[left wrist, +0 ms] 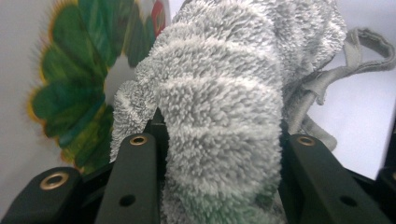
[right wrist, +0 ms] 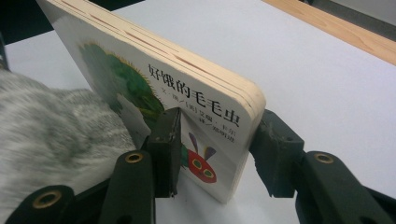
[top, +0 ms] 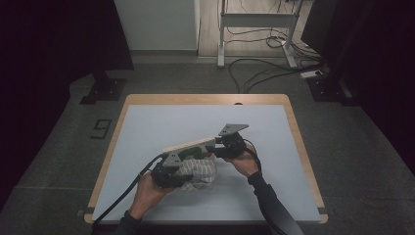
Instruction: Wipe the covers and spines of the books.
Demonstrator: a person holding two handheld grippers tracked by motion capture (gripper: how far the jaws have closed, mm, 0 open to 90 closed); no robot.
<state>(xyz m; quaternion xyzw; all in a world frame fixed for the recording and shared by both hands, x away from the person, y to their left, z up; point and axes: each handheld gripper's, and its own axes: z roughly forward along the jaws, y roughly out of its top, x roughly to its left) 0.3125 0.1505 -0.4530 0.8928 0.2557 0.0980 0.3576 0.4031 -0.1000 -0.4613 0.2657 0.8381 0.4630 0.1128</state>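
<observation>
My right gripper [right wrist: 212,154] clamped the thick white caterpillar board book [right wrist: 154,88] edgewise, left gripper [left wrist: 219,154] pinched the fluffy grey striped cloth [left wrist: 224,93]; hard wiping might lever the book loose.

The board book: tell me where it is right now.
The board book is clamped upright in the right tongs, mid-table in the high view, with the fluffy grey cloth pressed against its cover.

Dim room beyond the wood-edged table [top: 293,122]: grey floor [top: 186,78], loose cables [top: 264,68], perhaps a desk frame [top: 257,19].
</observation>
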